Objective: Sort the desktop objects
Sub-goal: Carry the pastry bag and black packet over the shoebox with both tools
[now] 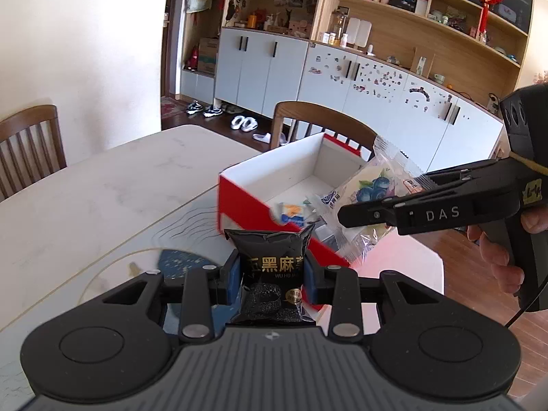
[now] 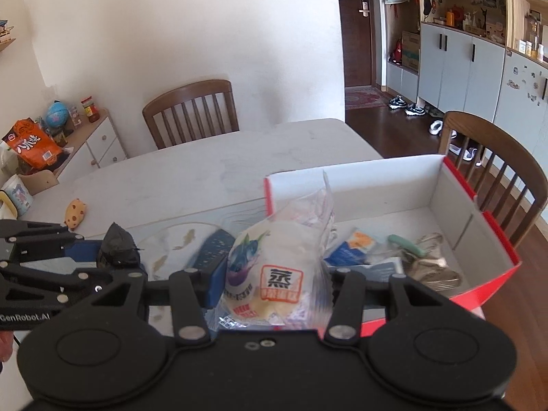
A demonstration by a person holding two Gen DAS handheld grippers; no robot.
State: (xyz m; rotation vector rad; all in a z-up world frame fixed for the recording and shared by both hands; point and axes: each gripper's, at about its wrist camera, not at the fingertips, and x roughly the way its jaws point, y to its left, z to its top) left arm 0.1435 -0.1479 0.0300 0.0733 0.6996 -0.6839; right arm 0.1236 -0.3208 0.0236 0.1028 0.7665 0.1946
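My left gripper [image 1: 272, 274] is shut on a black snack packet [image 1: 272, 257] with gold characters, held above the table just in front of the red and white box [image 1: 239, 202]. My right gripper [image 2: 274, 274] is shut on a clear blueberry cake packet [image 2: 270, 267], held over the near left corner of the box [image 2: 479, 219]. In the left wrist view the right gripper [image 1: 346, 217] and its packet [image 1: 373, 185] hang over the box's right side. The left gripper [image 2: 113, 257] with the black packet [image 2: 118, 245] shows at the left of the right wrist view. Inside the box lie a small blue and orange packet [image 2: 352, 246] and keys [image 2: 428, 263].
The white marble table [image 2: 205, 157] carries a blue patterned mat [image 1: 181, 260]. A small orange toy [image 2: 75, 212] lies on the table's far left. Wooden chairs [image 2: 191, 113] stand around the table. A side cabinet [image 2: 96, 144] with snacks stands at the left wall.
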